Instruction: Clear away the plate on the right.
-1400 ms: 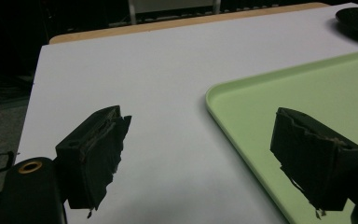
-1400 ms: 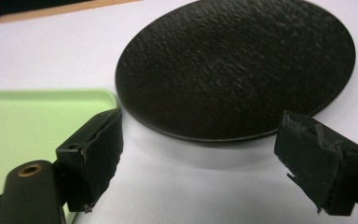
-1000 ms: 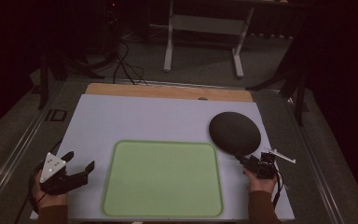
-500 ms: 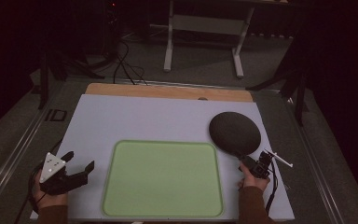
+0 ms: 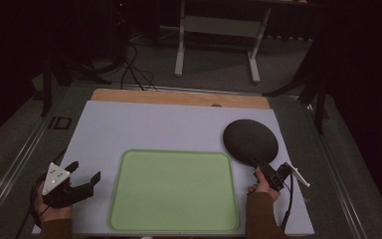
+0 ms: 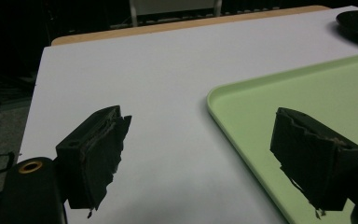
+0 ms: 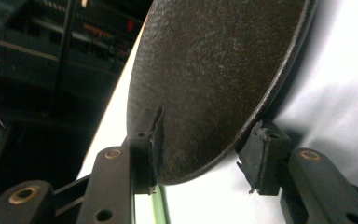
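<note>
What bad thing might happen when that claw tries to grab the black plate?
The right gripper has been closing with the black plate's near rim between its jaws. One jaw lies over the plate's top, the other at its edge, and the pads don't clearly pinch yet, so the thin rim might slip out. The plate is close to the green tray, so a nudge may knock it against the tray's edge.

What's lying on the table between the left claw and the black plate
The green tray lies between the left claw and the black plate; nothing rests on it. The high view shows this best.
</note>
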Demonstrator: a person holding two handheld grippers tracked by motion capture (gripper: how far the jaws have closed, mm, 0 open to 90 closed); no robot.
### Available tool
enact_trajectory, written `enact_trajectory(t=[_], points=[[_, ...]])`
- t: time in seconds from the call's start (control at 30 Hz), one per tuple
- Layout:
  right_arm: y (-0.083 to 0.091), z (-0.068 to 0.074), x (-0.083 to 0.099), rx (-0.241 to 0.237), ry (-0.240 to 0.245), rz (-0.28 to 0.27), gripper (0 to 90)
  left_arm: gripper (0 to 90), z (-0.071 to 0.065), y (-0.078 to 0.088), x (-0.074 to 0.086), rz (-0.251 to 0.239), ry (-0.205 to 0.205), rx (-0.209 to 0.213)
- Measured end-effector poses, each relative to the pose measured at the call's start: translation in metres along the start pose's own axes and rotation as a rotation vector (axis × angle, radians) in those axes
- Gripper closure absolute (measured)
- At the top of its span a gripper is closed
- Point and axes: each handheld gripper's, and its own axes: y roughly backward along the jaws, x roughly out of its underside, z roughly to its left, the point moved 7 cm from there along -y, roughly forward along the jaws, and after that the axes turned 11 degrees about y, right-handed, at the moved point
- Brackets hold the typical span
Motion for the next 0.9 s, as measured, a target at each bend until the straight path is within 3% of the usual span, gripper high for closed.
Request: enact_trajectory(t=[0.1, 0.13, 0.23, 0.3, 0.43, 0.57, 0.67, 0.83, 0.9], points=[[-0.002, -0.001, 0.000, -0.006, -0.037, -0.018, 53.9, 17.6, 0.000, 0.000, 0.000, 0.001, 0.000, -0.001], [-0.004, -0.001, 0.000, -0.006, -0.078, -0.036, 54.0, 17.6, 0.000, 0.000, 0.000, 0.000, 0.000, 0.000], [-0.004, -0.001, 0.000, -0.005, -0.090, -0.042, 54.2, 17.5, 0.000, 0.000, 0.000, 0.001, 0.001, 0.000], [-0.007, -0.001, -0.001, -0.004, -0.144, -0.060, 56.0, 17.6, 0.000, 0.000, 0.000, 0.001, 0.001, 0.002], [-0.008, -0.002, -0.001, -0.006, -0.167, -0.065, 57.2, 17.6, 0.000, 0.000, 0.000, 0.001, 0.002, 0.003], [-0.011, -0.007, 0.000, 0.009, -0.212, -0.086, 70.8, 17.6, 0.000, -0.001, 0.000, 0.004, 0.002, 0.003], [-0.011, -0.008, 0.001, 0.045, -0.202, -0.084, 78.1, 17.6, 0.000, -0.001, 0.000, 0.004, 0.002, 0.004], [-0.012, -0.009, 0.000, 0.044, -0.243, -0.091, 80.0, 17.8, 0.000, -0.002, 0.000, 0.006, 0.004, 0.003], [-0.011, -0.009, -0.002, 0.020, -0.280, -0.101, 82.2, 17.8, 0.000, -0.002, 0.000, 0.005, 0.004, 0.003]])
